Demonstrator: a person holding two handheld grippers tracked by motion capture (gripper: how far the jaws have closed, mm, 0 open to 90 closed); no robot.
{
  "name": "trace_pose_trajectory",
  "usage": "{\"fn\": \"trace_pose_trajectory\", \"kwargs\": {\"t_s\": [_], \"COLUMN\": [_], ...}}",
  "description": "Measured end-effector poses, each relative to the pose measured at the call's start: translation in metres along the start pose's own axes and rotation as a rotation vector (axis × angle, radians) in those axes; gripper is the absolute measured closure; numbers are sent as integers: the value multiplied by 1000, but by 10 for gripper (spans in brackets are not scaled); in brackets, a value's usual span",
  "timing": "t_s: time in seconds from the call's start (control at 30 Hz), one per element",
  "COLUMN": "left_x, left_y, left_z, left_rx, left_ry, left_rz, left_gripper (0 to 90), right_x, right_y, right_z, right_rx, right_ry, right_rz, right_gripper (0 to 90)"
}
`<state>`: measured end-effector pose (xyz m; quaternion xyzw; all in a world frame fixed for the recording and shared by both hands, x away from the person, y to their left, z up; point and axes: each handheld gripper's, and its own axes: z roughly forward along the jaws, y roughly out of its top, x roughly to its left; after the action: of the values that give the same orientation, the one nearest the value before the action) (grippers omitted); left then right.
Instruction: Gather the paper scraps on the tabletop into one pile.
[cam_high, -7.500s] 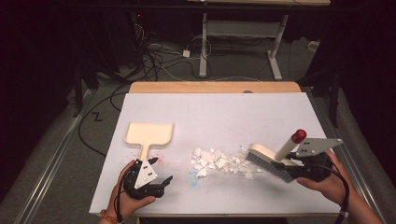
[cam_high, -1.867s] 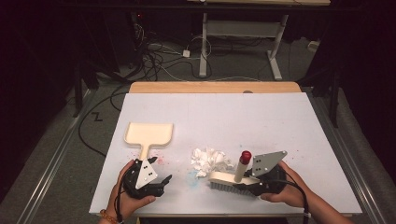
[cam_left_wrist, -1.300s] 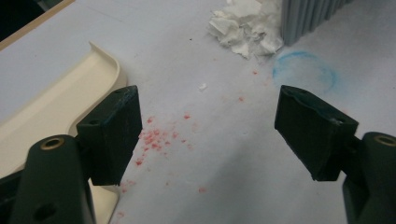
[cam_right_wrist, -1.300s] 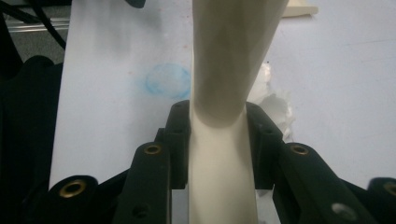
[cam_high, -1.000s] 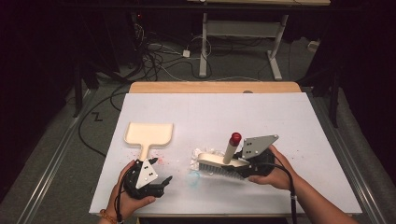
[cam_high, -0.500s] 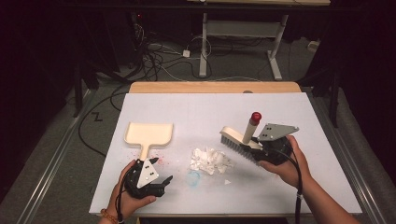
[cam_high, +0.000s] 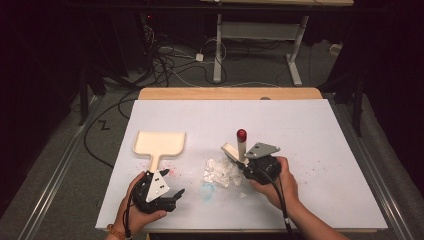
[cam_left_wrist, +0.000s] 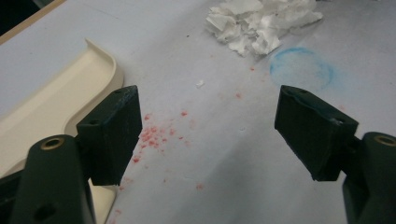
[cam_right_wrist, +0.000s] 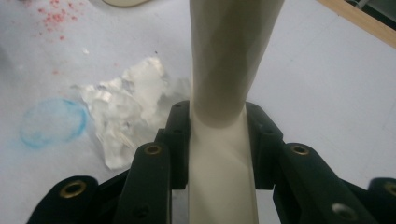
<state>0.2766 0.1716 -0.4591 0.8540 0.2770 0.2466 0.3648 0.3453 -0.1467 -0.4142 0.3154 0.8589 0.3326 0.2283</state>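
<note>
A cream brush (cam_high: 231, 150) with a red-tipped handle (cam_high: 241, 134) is held in my right gripper (cam_high: 248, 168), just right of a pile of white paper scraps (cam_high: 221, 172). In the right gripper view the jaws are shut on the cream brush handle (cam_right_wrist: 224, 93), with the paper scraps (cam_right_wrist: 126, 107) lying below and to the left. A cream dustpan (cam_high: 159, 144) lies flat on the table at the left. My left gripper (cam_high: 174, 184) rests beside the dustpan's handle. Its jaws stand open with nothing between them (cam_left_wrist: 205, 126), and the dustpan (cam_left_wrist: 56, 102) sits by its left jaw.
The white tabletop (cam_high: 310, 130) carries red specks (cam_left_wrist: 154, 135) near the dustpan and a blue ring mark (cam_left_wrist: 301, 72) beside the scraps. A wooden strip (cam_high: 230, 93) edges the far side. Cables and a desk frame stand on the floor beyond.
The right gripper swept the brush leftward, gathering the scraps into a tighter pile. It then lifted away to the right and has now come back down at the pile's right edge. The left gripper stayed still.
</note>
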Motion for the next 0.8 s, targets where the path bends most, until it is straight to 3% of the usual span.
{"fn": "trace_pose_trajectory", "kwargs": {"t_s": [0.1,0.27,0.43,0.57,0.67,0.8], "left_x": [0,0,1,0,-1,-1], "left_y": [0,0,-1,-1,0,0], "left_z": [0,0,-1,0,1,2], "left_rx": [-1,0,1,8,9,14], "left_ry": [-1,-4,-3,-4,-4,-4], "left_rz": [0,4,3,3,9,5], "left_gripper": [224,225,225,225,225,225], "right_x": [3,7,-8,-22,-30,-40], "right_y": [7,17,12,5,1,-11], "right_z": [2,3,-5,-26,-43,-67], "right_rx": [-35,-62,-97,-139,-153,-147], "right_ry": [48,-2,22,54,64,122], "right_rz": [67,32,58,79,45,7], "right_gripper": [673,672,672,672,672,672]}}
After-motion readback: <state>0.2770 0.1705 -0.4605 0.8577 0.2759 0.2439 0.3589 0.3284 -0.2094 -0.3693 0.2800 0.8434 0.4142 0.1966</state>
